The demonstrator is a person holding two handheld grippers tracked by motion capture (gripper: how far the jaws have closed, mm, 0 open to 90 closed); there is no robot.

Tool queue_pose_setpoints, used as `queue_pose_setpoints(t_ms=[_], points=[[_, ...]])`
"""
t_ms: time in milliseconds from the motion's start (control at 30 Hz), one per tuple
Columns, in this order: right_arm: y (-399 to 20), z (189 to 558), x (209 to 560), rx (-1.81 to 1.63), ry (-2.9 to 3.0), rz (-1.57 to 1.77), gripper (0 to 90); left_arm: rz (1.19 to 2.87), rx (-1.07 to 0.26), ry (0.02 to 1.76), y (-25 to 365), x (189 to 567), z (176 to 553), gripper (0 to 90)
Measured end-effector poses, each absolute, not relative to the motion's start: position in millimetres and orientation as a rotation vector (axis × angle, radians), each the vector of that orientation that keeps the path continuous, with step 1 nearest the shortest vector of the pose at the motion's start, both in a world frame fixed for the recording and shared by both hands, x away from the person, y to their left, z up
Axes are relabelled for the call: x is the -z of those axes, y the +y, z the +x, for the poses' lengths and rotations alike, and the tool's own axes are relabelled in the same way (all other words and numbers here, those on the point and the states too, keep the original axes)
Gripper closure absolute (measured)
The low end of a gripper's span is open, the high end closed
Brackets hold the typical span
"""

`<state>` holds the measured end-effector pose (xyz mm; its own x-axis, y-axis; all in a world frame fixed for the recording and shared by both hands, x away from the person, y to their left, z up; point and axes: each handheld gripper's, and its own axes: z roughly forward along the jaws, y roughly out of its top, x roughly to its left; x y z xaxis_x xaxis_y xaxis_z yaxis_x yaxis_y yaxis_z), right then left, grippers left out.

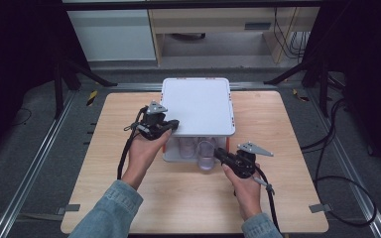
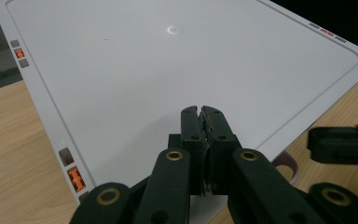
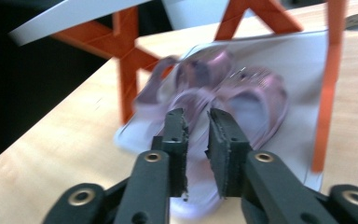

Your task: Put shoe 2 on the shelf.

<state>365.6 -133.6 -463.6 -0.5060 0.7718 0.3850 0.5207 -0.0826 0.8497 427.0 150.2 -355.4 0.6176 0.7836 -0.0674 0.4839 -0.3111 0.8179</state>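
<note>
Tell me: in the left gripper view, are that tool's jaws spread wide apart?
No, the left tool has its jaws pressed together, resting over the white shelf top.

My right claw (image 3: 196,122) pinches the rim of one clear pale-purple cup (image 3: 256,100); it stands upright on the lower shelf of the white rack (image 1: 198,104).

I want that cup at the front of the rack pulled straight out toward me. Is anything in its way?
Nothing visible blocks it. The cup sits at the open front of the rack, with the right gripper at it; the orange posts stand off to the sides.
</note>
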Motion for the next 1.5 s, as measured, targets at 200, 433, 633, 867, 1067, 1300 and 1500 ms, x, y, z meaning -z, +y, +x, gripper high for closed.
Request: queue_pose_setpoints(t_ms=[200,433,633,867,1067,1300,1500], points=[[-123,342,480,-1.608,2.096,1.43,85.6,1.971,-0.439,1.006,150,355,427,87.9],[-111,347,500,-1.537,2.183,1.512,88.1,1.963,-0.435,1.009,149,356,428,88.0],[-105,353,509,-1.472,2.232,1.549,89.0,1.969,-0.438,1.005,149,356,428,88.0],[-103,360,511,-1.439,2.245,1.569,89.7,1.973,-0.446,1.004,149,356,429,88.0],[-104,370,511,-1.418,2.239,1.587,89.7,1.973,-0.438,1.001,149,356,429,88.1],[-104,383,511,-1.388,2.232,1.604,89.3,1.975,-0.44,0.999,148,356,430,88.1],[-110,377,509,-1.372,2.193,1.59,86.4,1.977,-0.439,0.999,148,356,430,88.1]])
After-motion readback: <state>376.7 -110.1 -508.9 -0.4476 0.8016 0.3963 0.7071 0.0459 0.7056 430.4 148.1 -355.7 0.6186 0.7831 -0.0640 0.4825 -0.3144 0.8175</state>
